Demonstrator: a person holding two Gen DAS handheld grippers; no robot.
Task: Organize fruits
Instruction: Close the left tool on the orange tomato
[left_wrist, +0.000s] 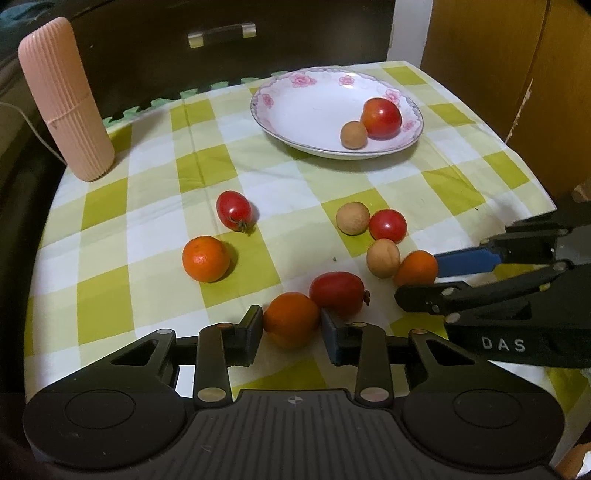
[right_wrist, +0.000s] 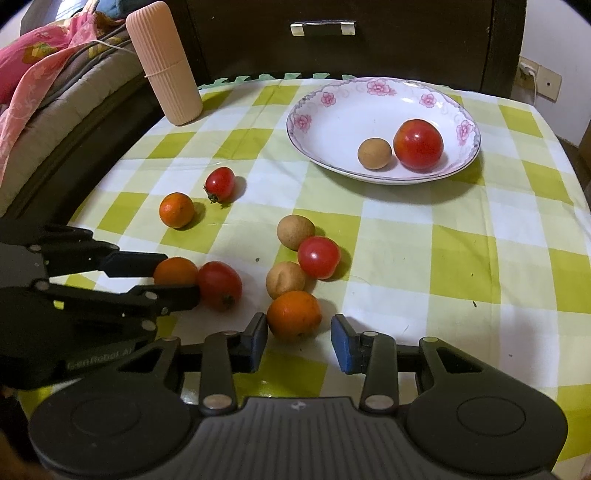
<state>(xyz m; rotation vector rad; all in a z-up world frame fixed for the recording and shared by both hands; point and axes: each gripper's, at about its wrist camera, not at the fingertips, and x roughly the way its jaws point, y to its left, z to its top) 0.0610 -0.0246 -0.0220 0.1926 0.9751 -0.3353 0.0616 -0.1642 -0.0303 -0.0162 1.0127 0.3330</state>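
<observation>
The left tongs (left_wrist: 291, 325) pinch a round tangerine (left_wrist: 291, 318), a glossy tomato (left_wrist: 337, 293) touching it at two o'clock. The right tongs (right_wrist: 299, 341) stand spread around another tangerine (right_wrist: 294, 315), a dimpled longan (right_wrist: 285, 280) crowding it at eleven o'clock.

The left gripper (left_wrist: 291, 328) brackets an orange (left_wrist: 291, 318); a red tomato (left_wrist: 337, 293) touches that orange on its right, blocking the right finger's outer side. The right gripper (right_wrist: 299, 341) straddles another orange (right_wrist: 294, 314), with open cloth at its right finger and a brown fruit (right_wrist: 285, 280) touching the orange beyond. Between this cluster and the plate (right_wrist: 314, 147) lies bare tablecloth (right_wrist: 424, 236), an unobstructed lane. The plate's left half is free. A pink ribbed cylinder (right_wrist: 164, 62) stands at the far-left corner.
</observation>
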